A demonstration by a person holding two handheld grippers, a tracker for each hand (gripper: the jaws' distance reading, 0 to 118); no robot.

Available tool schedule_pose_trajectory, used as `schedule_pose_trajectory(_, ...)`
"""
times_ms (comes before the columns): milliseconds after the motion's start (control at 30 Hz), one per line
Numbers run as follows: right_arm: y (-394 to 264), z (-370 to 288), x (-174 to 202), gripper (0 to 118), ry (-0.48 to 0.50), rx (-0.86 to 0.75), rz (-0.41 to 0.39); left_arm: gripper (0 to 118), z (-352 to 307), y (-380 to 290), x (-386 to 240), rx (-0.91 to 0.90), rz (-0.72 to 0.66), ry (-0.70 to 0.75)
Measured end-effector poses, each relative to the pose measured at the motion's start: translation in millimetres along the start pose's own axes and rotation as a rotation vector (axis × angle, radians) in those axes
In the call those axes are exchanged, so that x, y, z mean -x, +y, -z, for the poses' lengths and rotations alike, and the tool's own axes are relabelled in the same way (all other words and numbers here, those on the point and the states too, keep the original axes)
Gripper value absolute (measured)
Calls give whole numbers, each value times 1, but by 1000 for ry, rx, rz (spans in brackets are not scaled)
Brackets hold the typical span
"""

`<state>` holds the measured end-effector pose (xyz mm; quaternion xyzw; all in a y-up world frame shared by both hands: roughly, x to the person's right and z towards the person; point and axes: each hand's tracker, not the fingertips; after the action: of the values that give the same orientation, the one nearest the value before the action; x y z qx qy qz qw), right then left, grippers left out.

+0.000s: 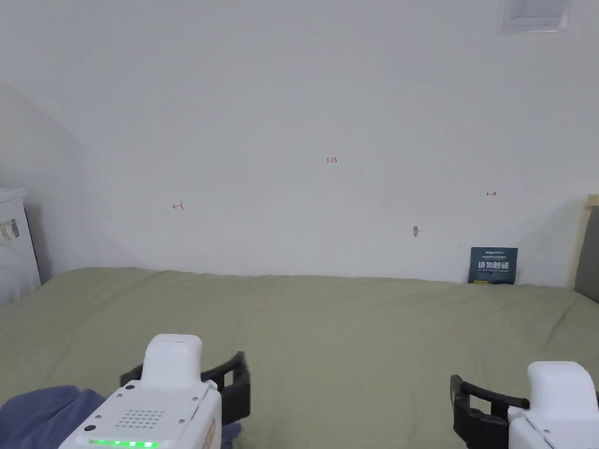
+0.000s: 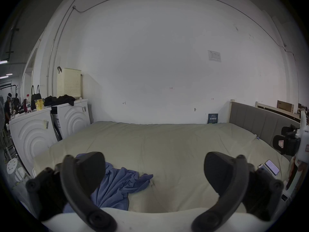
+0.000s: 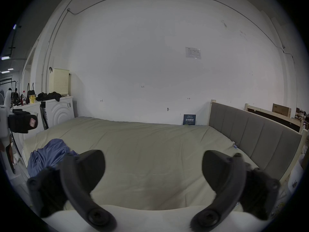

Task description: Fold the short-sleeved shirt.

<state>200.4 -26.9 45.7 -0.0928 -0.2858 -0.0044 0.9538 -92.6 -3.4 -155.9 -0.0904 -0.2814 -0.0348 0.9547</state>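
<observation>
The bed [image 2: 175, 145] is wide and bare, and the shirt [image 2: 117, 183] lies crumpled near its left front corner. A grab into this heap (layers are mixed) could take two layers together and spoil the fold. The left gripper [image 2: 153, 173] hovers just beside it, jaws spread; the right gripper [image 3: 153, 172], also spread and empty, is well apart.

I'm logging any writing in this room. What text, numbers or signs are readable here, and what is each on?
"123": small red handwriting on the white wall.
Two red arrow marks on that wall: no words.
Dark blue sign against the wall: characters too blurred.
White paper sheet high on the wall: too small.
Stickers on the white washing machines: too small.
</observation>
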Motion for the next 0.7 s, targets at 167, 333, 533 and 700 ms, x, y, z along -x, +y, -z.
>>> schedule_pose_trajectory(167, 1, -2, -7, 0, -49, -5, -14, 0, 2, -2, 0, 1, -8, 12)
schedule_pose_trajectory(333, -4, -3, -7, 0, -65, 6, 9, 0, 3, -3, 0, 5, -10, 6)
schedule_pose_trajectory(533, -3, -4, -7, 0, -80, 3, 7, 0, 3, -5, -1, 11, -1, 0)
schedule_pose_trajectory(700, -2, -2, -5, 0, -67, 13, 2, 0, 2, -6, 6, 16, 0, 18)
